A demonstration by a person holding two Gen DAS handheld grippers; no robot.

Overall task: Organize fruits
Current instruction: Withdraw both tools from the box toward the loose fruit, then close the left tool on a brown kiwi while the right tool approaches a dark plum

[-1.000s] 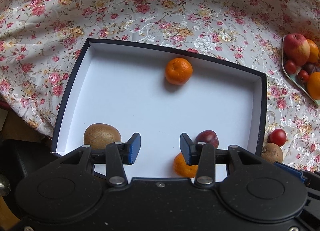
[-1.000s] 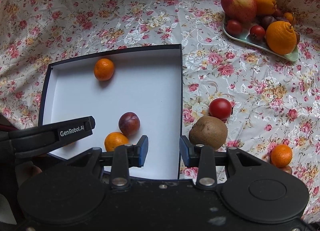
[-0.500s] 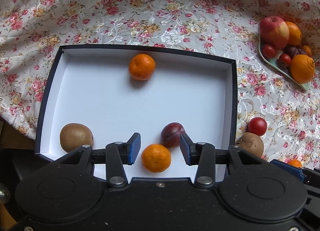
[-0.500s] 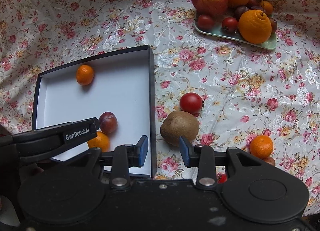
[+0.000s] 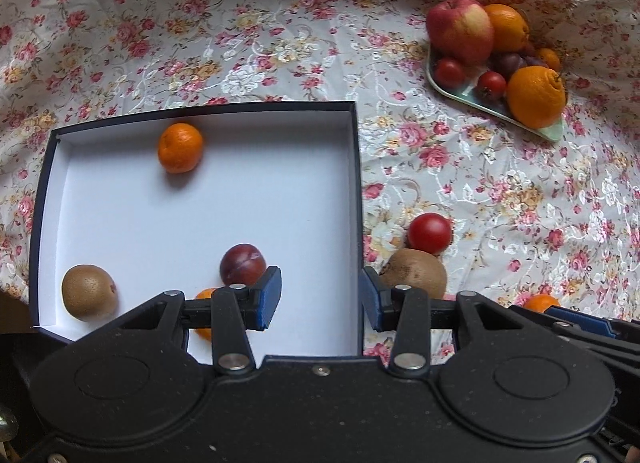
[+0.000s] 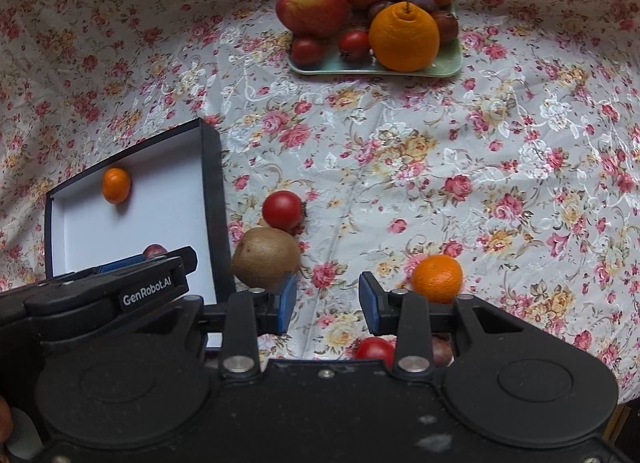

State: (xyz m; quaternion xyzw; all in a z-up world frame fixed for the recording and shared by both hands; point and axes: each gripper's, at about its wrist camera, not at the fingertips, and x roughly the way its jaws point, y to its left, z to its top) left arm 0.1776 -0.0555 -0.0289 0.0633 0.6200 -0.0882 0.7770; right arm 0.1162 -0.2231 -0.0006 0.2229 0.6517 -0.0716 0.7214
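A dark box with a white floor [image 5: 160, 223] holds a mandarin [image 5: 180, 147], a plum [image 5: 242, 264], a kiwi [image 5: 89, 292] and a second mandarin [image 5: 206, 295] half hidden behind my left finger. My left gripper [image 5: 321, 295] is open and empty, straddling the box's right wall [image 5: 357, 191]. Outside the box lie a kiwi [image 6: 265, 257], a red tomato [image 6: 282, 209] and a mandarin [image 6: 437, 278]. My right gripper [image 6: 327, 299] is open and empty over the cloth between that kiwi and that mandarin. Another tomato [image 6: 374, 351] and a plum [image 6: 442, 351] peek out under it.
A pale green plate [image 6: 448, 63] at the back carries an apple [image 6: 312, 5], two oranges, tomatoes and plums. A flowered cloth [image 6: 500, 167] covers the whole table. The left gripper's body [image 6: 112, 295] juts into the right wrist view.
Both grippers have swung to the right. The left one went from over the box's middle to its right wall; the right one left the box edge and now hangs over the loose fruit.
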